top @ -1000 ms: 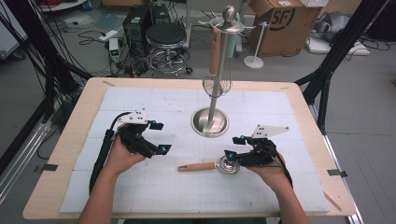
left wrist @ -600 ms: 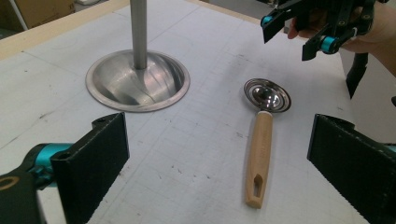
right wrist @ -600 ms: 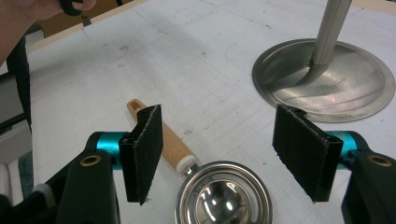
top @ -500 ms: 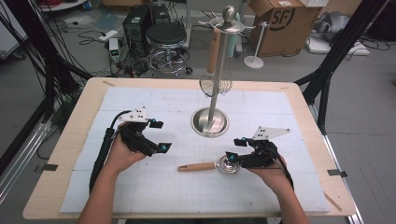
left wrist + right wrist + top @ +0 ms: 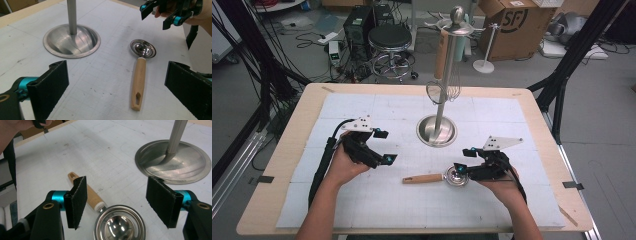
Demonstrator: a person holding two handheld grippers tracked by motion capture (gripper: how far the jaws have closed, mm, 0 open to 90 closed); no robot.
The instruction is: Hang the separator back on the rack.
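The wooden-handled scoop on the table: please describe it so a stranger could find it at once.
Start from the steel stand at the middle of the white mat. In front of its round base lies the scoop, flat, its metal bowl under the open right gripper. It alone has a pale wooden handle with a slot at its end.

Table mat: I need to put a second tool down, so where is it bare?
Bare: the mat left of the stand base, and its near strip. Crowded: around the scoop under the right gripper.
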